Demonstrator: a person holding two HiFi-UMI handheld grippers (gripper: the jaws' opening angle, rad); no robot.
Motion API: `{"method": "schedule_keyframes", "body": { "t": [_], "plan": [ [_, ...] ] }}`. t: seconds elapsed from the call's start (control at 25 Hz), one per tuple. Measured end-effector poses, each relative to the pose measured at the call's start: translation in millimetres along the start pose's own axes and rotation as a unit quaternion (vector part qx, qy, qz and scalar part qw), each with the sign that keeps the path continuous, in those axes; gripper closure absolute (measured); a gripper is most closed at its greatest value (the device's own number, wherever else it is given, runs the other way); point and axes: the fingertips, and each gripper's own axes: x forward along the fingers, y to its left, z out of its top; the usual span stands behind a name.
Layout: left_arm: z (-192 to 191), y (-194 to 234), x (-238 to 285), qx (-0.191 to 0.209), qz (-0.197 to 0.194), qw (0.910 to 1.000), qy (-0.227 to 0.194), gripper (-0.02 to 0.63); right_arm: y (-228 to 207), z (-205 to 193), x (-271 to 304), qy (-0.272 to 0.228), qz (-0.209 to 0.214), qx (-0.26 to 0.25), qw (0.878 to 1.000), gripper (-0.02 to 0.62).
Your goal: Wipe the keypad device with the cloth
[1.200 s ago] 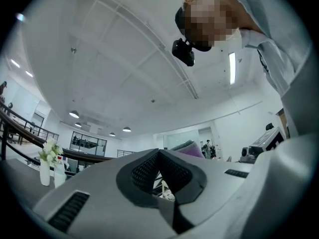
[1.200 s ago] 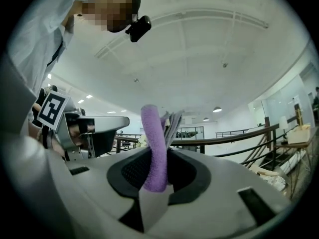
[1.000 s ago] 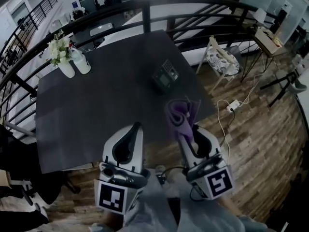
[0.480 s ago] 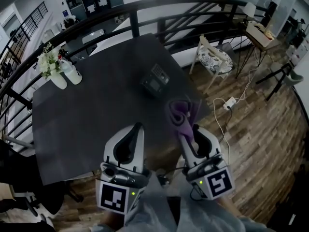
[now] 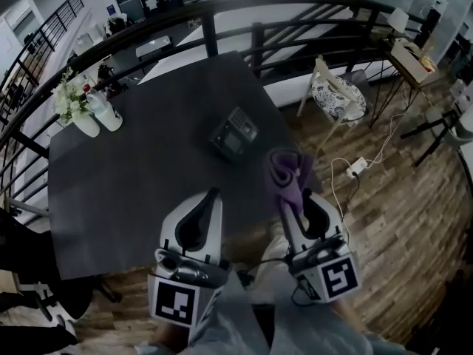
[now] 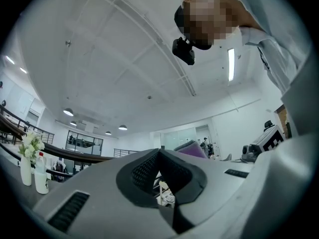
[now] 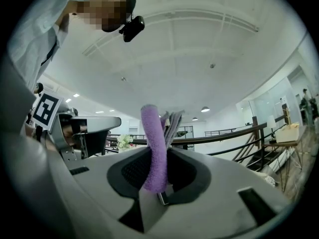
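The dark keypad device (image 5: 233,133) lies on the black table (image 5: 148,168) near its right edge. My right gripper (image 5: 291,195) is shut on a folded purple cloth (image 5: 287,171), which sticks up past the jaws (image 7: 155,148); it hovers at the table's near right corner, short of the device. My left gripper (image 5: 209,195) is held over the table's near edge, its jaws shut with nothing between them. Both gripper views point upward at the ceiling, and the purple cloth (image 6: 192,149) peeks over the left gripper's jaw.
A white vase of flowers (image 5: 75,109) and a white bottle (image 5: 108,112) stand at the table's far left corner. A black railing (image 5: 255,13) curves behind the table. A chair (image 5: 336,98) and a power strip (image 5: 355,166) are on the wooden floor to the right.
The head view has shifted slightly, so the table and device sit a little differently in frame. Both grippers keep the same pose, the cloth still held.
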Motion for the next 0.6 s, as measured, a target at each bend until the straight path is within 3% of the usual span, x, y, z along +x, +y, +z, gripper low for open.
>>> {"method": "schedule_keyframes", "body": {
  "t": [0.6],
  "plan": [
    [-17,-4,90,0.0,0.099,0.9951,0.006,0.594,-92,-17,61,0.047,0.095,-0.017,0.994,0.497]
  ]
}}
